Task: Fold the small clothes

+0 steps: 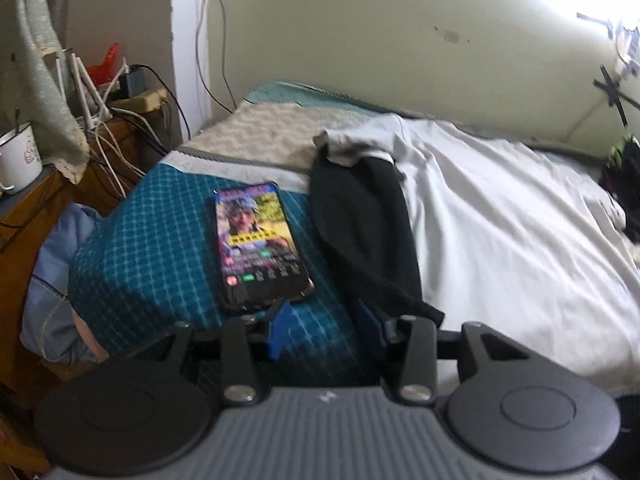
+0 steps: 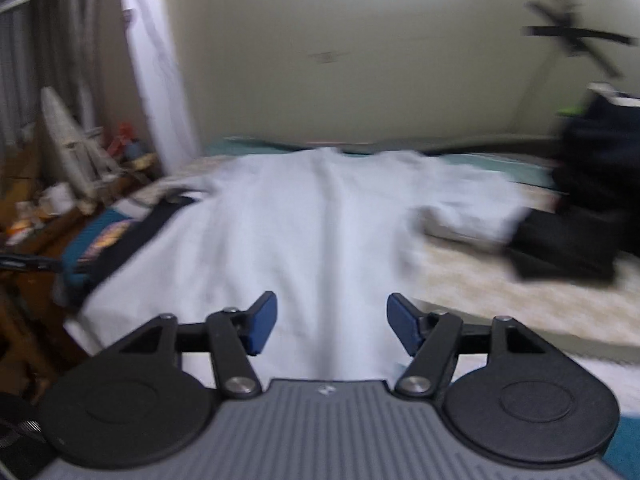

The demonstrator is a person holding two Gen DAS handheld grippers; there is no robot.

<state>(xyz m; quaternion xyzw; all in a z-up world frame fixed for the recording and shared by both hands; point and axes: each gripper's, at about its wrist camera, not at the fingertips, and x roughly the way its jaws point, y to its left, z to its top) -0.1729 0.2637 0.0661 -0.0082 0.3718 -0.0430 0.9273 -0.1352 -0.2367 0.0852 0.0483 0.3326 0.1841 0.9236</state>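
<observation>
A white garment (image 1: pixel 500 216) lies spread on the bed, with a black garment (image 1: pixel 364 232) lying along its left edge. My left gripper (image 1: pixel 324 328) is open and empty, low over the teal pillow (image 1: pixel 152 248), its right finger close to the black garment's near end. In the blurred right wrist view the white garment (image 2: pixel 288 232) fills the middle, and my right gripper (image 2: pixel 332 320) hovers open and empty over its near edge.
A lit phone (image 1: pixel 256 240) lies on the teal pillow. A wooden nightstand (image 1: pixel 40 208) at left holds a white mug (image 1: pixel 18 160), a router and cables. Dark clothes (image 2: pixel 576 224) are piled at the right by the wall.
</observation>
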